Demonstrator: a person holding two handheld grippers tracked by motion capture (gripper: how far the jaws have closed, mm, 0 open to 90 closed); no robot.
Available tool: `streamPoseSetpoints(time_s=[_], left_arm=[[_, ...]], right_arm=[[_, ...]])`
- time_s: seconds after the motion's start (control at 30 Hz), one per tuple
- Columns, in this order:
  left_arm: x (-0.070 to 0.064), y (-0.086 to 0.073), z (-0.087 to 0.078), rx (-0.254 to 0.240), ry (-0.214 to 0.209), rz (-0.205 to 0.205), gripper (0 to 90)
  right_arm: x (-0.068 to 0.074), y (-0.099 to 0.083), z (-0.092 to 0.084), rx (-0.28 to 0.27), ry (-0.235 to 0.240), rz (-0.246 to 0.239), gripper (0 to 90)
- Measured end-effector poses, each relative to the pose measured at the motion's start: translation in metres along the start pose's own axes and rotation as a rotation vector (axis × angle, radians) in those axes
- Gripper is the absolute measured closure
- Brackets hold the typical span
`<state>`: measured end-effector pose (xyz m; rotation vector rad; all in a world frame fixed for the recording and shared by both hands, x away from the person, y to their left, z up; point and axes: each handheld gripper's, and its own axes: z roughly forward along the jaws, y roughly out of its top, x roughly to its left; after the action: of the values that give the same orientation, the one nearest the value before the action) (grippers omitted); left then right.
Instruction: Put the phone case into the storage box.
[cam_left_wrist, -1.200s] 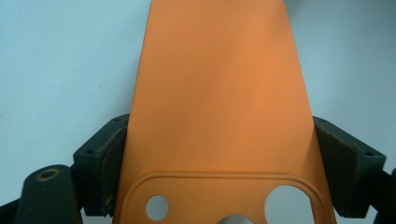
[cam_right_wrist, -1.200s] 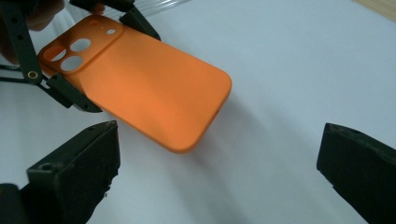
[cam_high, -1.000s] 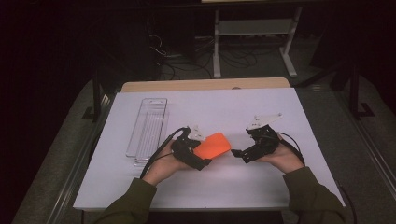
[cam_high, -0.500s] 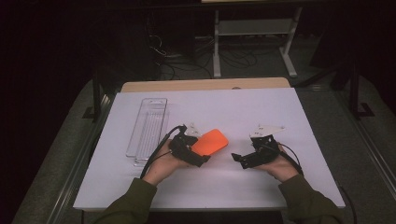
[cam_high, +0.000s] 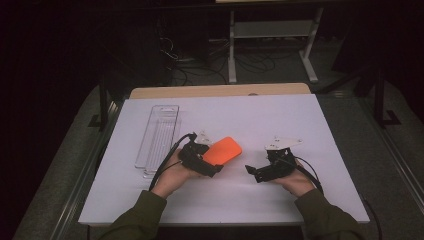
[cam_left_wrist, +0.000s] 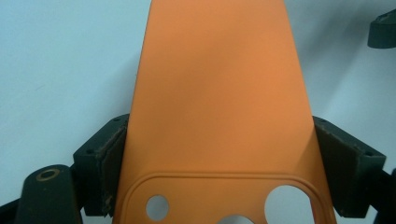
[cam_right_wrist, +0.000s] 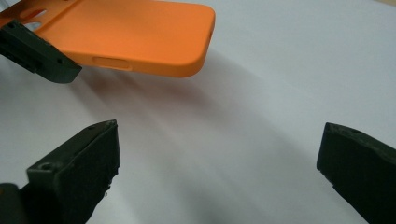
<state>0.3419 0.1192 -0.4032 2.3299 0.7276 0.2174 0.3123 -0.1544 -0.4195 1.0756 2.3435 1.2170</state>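
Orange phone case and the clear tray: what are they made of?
Orange phone case: looks like silicone or soft-touch plastic, matte and even, with moulded camera cutouts; can't tell which. Clear tray: seemingly rigid transparent plastic, glossy, the white table showing through.

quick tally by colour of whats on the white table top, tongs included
orange: 1, the phone case, clamped in the left tongs
clear: 1, the plastic tray
black: 2, the left tongs and the right tongs, which stand open
total: 4
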Motion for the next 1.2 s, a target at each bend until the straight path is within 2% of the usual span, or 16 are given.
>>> streamPoseSetpoints(time_s=[0.27,0.5,0.6,0.97,1.2], left_arm=[[0.002,0.000,-0.002,-0.007,-0.005,-0.008,15.5],[0.002,0.000,-0.003,-0.011,-0.011,-0.015,15.5],[0.002,0.000,-0.003,-0.010,-0.013,-0.010,15.5],[0.002,0.000,-0.002,-0.004,-0.015,-0.004,15.6],[0.002,0.000,-0.002,-0.005,-0.016,-0.004,15.5]], right_arm=[[-0.001,0.000,0.000,-0.017,-0.027,-0.021,0.0],[0.001,0.000,-0.001,-0.035,-0.064,-0.108,0.0],[0.002,0.000,-0.002,-0.045,-0.067,-0.107,0.0],[0.007,-0.001,0.000,-0.056,-0.090,-0.191,0.0],[0.010,-0.001,0.000,-0.067,-0.106,-0.219,0.0]])
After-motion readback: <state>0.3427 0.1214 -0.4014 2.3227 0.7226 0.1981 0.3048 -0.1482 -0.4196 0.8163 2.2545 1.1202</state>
